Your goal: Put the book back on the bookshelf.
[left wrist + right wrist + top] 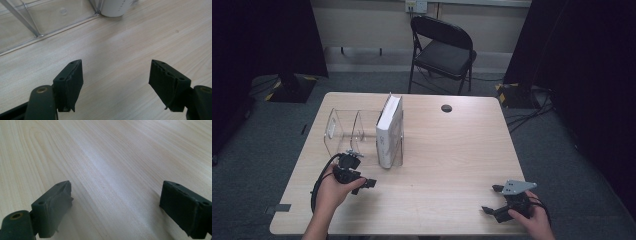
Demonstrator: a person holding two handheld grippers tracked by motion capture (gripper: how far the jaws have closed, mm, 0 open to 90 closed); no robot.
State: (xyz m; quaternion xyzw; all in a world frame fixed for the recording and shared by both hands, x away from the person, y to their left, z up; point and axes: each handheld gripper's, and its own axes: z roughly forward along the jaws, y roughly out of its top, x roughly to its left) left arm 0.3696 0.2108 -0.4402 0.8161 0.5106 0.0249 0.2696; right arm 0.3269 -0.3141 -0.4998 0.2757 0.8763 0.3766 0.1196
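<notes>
A white book [390, 131] stands upright in the right end of a clear acrylic rack [343, 131] on the left half of the wooden table [447, 150]. My left gripper [362, 175] is held low over the table just in front of the rack, open, with bare wood between its jaws. In the left gripper view the left gripper [116, 67] points past the rack's base [37, 27] toward the book's bottom corner [115, 7]. My right gripper [491, 199] rests near the front right edge, open and holding nothing. The right gripper [116, 187] looks along bare wood.
A black folding chair [443, 50] stands behind the table. A small dark round cap [446, 108] sits in the tabletop near the far edge. Black curtains hang at both sides, and cables lie on the floor at the right.
</notes>
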